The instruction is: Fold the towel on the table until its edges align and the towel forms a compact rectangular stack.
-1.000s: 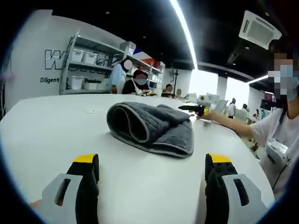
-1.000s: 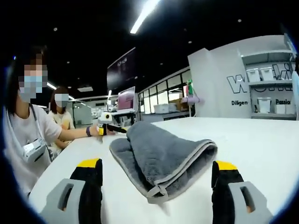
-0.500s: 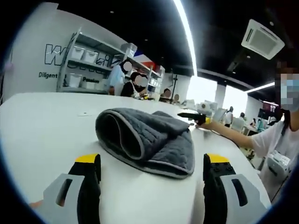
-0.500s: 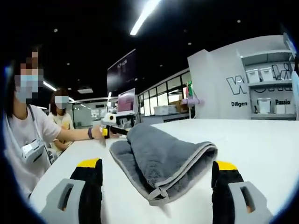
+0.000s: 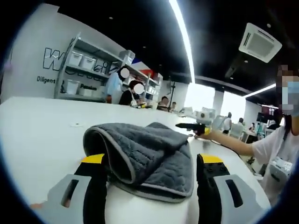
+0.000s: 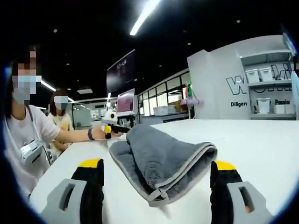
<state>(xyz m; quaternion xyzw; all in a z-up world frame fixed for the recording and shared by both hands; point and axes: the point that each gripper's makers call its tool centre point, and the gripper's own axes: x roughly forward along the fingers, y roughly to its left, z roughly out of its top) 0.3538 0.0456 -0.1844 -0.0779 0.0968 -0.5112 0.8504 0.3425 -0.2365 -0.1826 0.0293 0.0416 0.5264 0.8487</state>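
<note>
Bright ceiling light strip (image 5: 183,37) glares above the white table (image 5: 37,126); dark ceiling, fisheye bending near edges, background beyond table soft.

A person (image 6: 25,135) in a white shirt stands at the table's edge, holding a black-and-yellow tool (image 6: 114,129) out over it. A second person (image 6: 61,119) stands behind. Shelves (image 5: 81,70) with white bins line the lettered wall. Ceiling light strips (image 5: 183,37) glow overhead.

The towel (image 5: 145,156) lies folded on the tabletop (image 5: 37,135), well in from its edges. The left gripper (image 5: 152,175) has its jaws either side of the towel; the right gripper (image 6: 156,179) stands just before it.
</note>
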